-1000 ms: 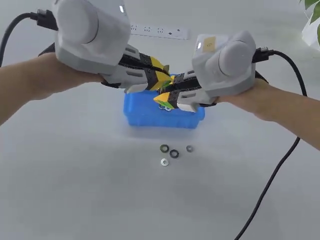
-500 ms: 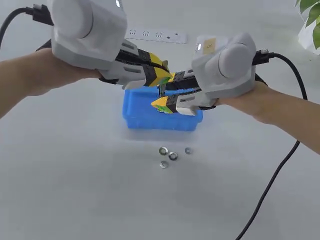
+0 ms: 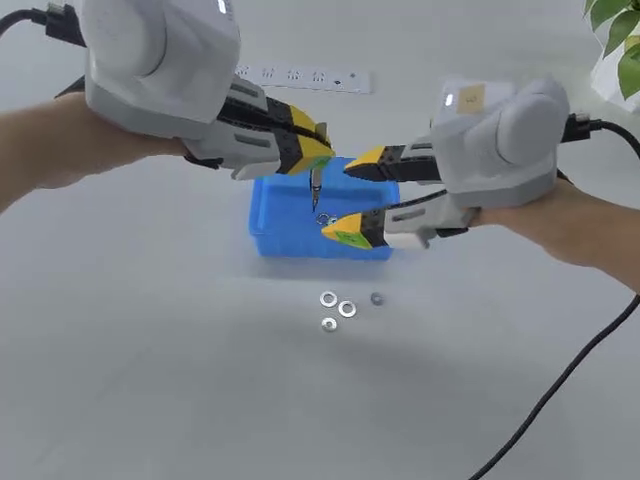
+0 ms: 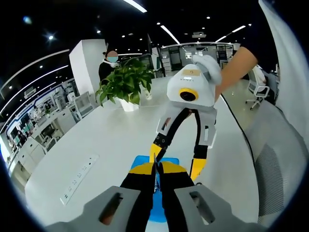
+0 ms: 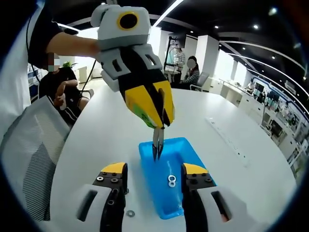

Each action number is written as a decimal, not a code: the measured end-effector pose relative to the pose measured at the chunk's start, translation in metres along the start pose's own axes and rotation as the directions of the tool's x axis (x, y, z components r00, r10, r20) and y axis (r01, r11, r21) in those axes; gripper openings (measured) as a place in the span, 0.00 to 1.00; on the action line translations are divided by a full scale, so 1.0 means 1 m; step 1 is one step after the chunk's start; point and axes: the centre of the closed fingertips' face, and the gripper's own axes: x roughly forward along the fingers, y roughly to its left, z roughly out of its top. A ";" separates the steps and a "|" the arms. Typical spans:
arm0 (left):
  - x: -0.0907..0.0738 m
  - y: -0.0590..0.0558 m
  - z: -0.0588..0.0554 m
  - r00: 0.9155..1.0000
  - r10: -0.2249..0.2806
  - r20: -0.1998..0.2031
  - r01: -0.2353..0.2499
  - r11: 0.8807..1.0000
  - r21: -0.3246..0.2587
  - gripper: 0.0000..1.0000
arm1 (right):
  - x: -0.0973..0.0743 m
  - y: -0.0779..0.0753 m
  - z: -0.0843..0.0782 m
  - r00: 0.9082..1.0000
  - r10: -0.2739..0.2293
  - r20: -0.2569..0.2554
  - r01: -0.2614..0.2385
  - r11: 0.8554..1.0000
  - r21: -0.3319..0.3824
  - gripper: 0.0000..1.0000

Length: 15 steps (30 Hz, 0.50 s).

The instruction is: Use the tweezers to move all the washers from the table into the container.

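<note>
The white table (image 3: 150,380) carries everything. Above its far middle, the left gripper (image 3: 318,155) comes in from the left with its yellow-tipped jaws pressed together, clamped on the top of the tweezers (image 3: 315,190). The tweezers hang tips down over the blue container (image 3: 285,235). In the right gripper view the tweezer tips sit close together just above the container's floor; whether they grip anything cannot be made out.

The right gripper (image 3: 345,198) faces the left one from the right. Its jaws stand wide apart, one tip over the container's far edge and the other over its near wall, holding nothing and touching nothing.

The container sits between the two grippers. Two washers (image 5: 171,181) lie inside it, touching each other.

On the table just near of the container lies a small cluster of four loose washers (image 3: 347,309): three close together and one (image 3: 376,298) slightly off to the right.
</note>
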 end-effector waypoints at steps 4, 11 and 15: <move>-0.002 -0.008 0.003 1.000 0.000 0.002 0.000 1.000 0.005 0.06 | -0.014 0.007 -0.006 1.000 -0.022 -0.005 0.022 0.999 0.026 0.50; -0.005 -0.030 0.007 1.000 -0.016 0.019 0.016 1.000 0.006 0.06 | -0.036 0.021 -0.017 0.998 -0.061 -0.024 0.062 0.997 0.040 0.53; -0.006 -0.043 0.001 1.000 -0.028 -0.005 0.028 0.999 0.026 0.07 | -0.054 0.030 -0.020 0.996 -0.090 -0.009 0.091 0.995 0.043 0.56</move>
